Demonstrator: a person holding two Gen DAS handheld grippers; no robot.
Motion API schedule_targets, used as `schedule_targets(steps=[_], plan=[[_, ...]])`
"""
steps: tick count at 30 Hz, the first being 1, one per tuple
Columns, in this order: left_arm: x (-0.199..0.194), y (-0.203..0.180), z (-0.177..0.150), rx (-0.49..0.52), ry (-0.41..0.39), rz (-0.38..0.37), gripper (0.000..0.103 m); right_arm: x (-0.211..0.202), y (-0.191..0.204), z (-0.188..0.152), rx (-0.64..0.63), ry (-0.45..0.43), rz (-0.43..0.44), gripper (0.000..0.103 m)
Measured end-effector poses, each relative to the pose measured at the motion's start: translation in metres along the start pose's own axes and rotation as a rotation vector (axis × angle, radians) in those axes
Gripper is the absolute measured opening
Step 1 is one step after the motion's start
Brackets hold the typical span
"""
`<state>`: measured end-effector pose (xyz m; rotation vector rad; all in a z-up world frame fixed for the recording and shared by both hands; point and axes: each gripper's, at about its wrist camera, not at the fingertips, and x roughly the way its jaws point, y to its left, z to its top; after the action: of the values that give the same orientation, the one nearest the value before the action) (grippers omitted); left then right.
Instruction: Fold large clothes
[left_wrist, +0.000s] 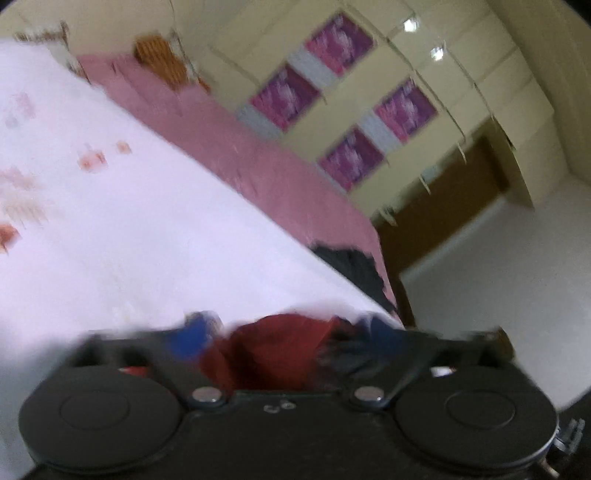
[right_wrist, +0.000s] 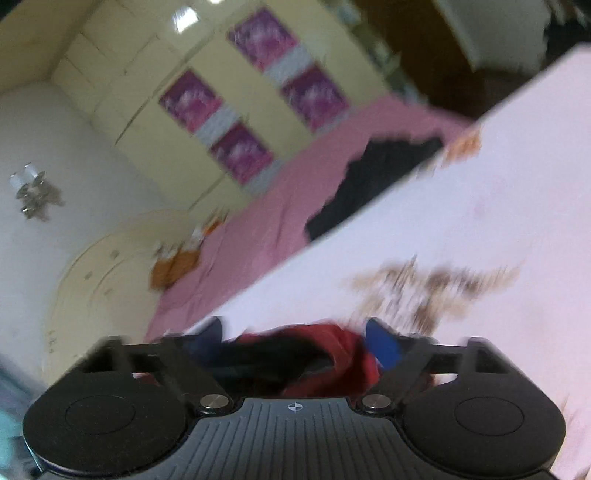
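Both views are motion-blurred and tilted. In the left wrist view my left gripper (left_wrist: 286, 336) has dark red cloth (left_wrist: 273, 350) bunched between its blue fingertips (left_wrist: 190, 338), above a white printed sheet (left_wrist: 129, 221). In the right wrist view my right gripper (right_wrist: 295, 338) holds the same kind of dark red cloth (right_wrist: 340, 354) with a dark lining between its blue fingertips (right_wrist: 382, 347), over the white sheet (right_wrist: 480, 221). Both grippers look lifted with the garment.
A pink bedspread (left_wrist: 236, 144) lies beyond the white sheet, with a dark garment (right_wrist: 369, 184) on it and an orange item (right_wrist: 173, 269) farther off. A cream wardrobe (right_wrist: 221, 92) with purple panels stands behind.
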<state>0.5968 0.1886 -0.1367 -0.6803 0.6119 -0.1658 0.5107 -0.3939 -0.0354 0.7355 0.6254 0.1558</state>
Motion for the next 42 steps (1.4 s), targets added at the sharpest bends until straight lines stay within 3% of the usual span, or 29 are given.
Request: schedule_targets(steps=[5,11,13,14,15,18,20,22,25,28,33,34,35,36,38,42], plan=[[0.02,0.005,0.001,0.118,0.093,0.042,0.089,0.022,-0.009,-0.003,-0.08,0.082,-0.026,0.084],[0.062,0.002,-0.002,0.246,0.318,0.104,0.067,0.066,-0.011,-0.013,-0.176,0.222,-0.112,0.076],[0.066,-0.002,-0.003,0.274,0.322,0.101,0.046,0.078,-0.012,-0.018,-0.199,0.262,-0.128,0.055],[0.066,-0.006,-0.003,0.295,0.322,0.099,0.026,0.083,-0.013,-0.02,-0.21,0.281,-0.143,0.03],[0.064,-0.011,-0.004,0.326,0.308,0.11,0.016,0.085,-0.012,-0.022,-0.226,0.286,-0.148,0.01],[0.041,-0.033,-0.003,0.443,0.187,0.101,0.007,0.068,-0.001,-0.021,-0.275,0.171,-0.121,0.005],[0.028,-0.043,-0.003,0.495,0.099,0.098,0.007,0.054,0.008,-0.018,-0.306,0.092,-0.095,0.005],[0.03,-0.05,-0.005,0.536,0.067,0.116,0.007,0.055,0.016,-0.02,-0.362,0.066,-0.116,0.005],[0.051,-0.052,-0.015,0.572,0.137,0.179,0.007,0.076,0.013,-0.031,-0.399,0.126,-0.192,0.005],[0.072,-0.042,-0.035,0.601,0.21,0.235,0.007,0.098,-0.007,-0.049,-0.389,0.24,-0.276,0.005],[0.065,-0.046,-0.045,0.659,0.182,0.262,0.008,0.094,-0.011,-0.062,-0.396,0.2,-0.279,0.005],[0.063,-0.046,-0.044,0.66,0.187,0.263,0.01,0.093,-0.01,-0.061,-0.392,0.201,-0.282,0.005],[0.061,-0.047,-0.041,0.661,0.184,0.277,0.027,0.09,-0.007,-0.06,-0.386,0.199,-0.288,0.006],[0.055,-0.049,-0.039,0.662,0.168,0.325,0.051,0.085,-0.002,-0.056,-0.387,0.183,-0.308,0.03],[0.037,-0.059,-0.033,0.673,0.094,0.346,0.054,0.064,0.015,-0.052,-0.434,0.093,-0.352,0.067],[-0.008,-0.097,-0.048,0.677,0.058,0.27,0.055,0.034,0.056,-0.07,-0.515,0.089,-0.253,0.067]])
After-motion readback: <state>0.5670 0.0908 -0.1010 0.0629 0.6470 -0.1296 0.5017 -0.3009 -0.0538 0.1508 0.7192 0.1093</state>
